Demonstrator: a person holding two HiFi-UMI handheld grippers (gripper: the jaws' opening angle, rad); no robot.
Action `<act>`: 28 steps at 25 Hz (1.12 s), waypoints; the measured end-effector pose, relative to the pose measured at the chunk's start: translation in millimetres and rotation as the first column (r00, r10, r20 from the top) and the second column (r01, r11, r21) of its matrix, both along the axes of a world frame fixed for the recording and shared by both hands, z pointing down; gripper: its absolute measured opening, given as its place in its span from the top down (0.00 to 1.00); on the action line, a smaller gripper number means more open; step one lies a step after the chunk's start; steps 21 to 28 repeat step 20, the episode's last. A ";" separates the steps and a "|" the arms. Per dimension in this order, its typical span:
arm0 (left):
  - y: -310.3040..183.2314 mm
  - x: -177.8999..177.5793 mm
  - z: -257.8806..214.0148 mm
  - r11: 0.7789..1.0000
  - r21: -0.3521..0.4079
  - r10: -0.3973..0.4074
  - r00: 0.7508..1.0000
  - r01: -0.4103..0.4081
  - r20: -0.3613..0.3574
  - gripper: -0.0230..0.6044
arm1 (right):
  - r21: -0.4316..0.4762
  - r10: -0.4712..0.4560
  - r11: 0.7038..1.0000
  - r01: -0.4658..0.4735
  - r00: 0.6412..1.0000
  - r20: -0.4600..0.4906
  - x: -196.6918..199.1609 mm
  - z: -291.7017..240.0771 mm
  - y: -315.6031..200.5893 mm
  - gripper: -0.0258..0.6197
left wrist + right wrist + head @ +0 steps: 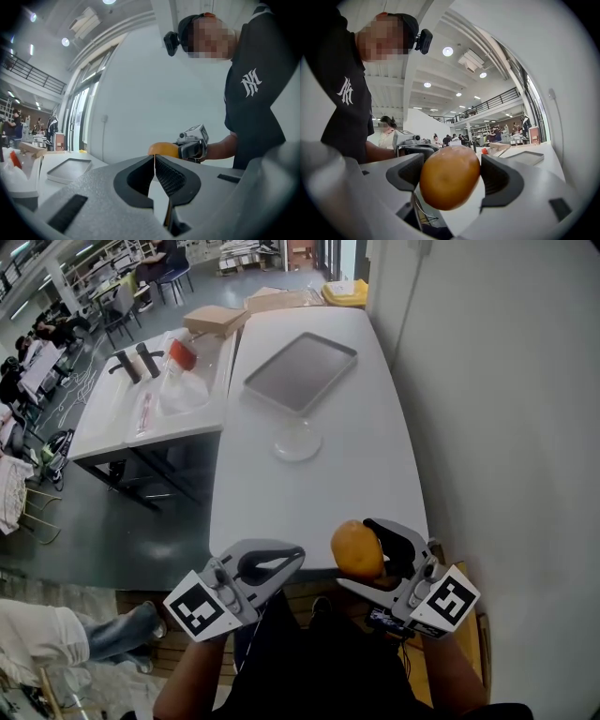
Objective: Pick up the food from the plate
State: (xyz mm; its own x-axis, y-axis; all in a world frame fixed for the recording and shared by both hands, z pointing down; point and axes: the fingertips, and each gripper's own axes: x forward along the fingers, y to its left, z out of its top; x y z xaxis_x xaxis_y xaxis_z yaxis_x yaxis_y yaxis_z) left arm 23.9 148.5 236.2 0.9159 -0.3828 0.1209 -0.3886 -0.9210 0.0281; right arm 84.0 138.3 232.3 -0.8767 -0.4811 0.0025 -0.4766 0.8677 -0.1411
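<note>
Right hand-held gripper (353,552): clenched on the food (357,547), which is pinched between its two black pads.
Food: one rounded orange-brown lump with a smooth, faintly glossy skin. From here I can't quite tell whether it is a roll or a fruit.
Where the food is: up in the air, just off the near edge of the worktop (319,498), well apart from the plate (297,442). It bulges out past both jaws.
Left hand-held gripper (298,557): jaws pressed together with nothing between them. It is held beside the right one, also off the near edge.
Jaw make: grey, grainy plastic shells with black ribbed pads. Each gripper carries a white cube with black square markers.
Plate: round, pale and bare, possibly clear, lying about mid-worktop.
Tray (302,371): flat, rectangular, dull grey metal with a low raised rim. It lies beyond the plate, near it, and is turned at an angle to the worktop edges.
Worktop: long, white and smooth, with rounded corners. Its right edge runs close along a plain white wall (487,381).
Open room: a wide bare stretch lies between the plate and the near edge.
Left side: a second white worktop (98,423) stands just beside this one, carrying dark bottles, a red item and a cardboard box (216,320).
</note>
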 end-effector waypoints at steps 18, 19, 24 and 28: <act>14.2 22.9 4.0 1.000 -0.009 0.026 1.000 -0.026 0.007 0.95 | -0.015 0.019 1.000 -0.018 1.000 0.020 18.8 0.9 11.5 0.37; 14.7 24.3 3.6 0.999 -0.013 0.029 1.000 -0.029 0.009 0.95 | -0.017 0.026 1.000 -0.026 0.999 0.021 21.1 0.5 10.5 0.37; 15.2 25.5 3.2 0.999 -0.017 0.032 0.999 -0.032 0.011 0.95 | -0.020 0.033 0.999 -0.032 0.999 0.021 23.4 -0.2 9.5 0.37; 15.2 25.5 3.2 0.999 -0.017 0.032 0.999 -0.032 0.011 0.95 | -0.020 0.033 0.999 -0.032 0.999 0.021 23.4 -0.2 9.5 0.37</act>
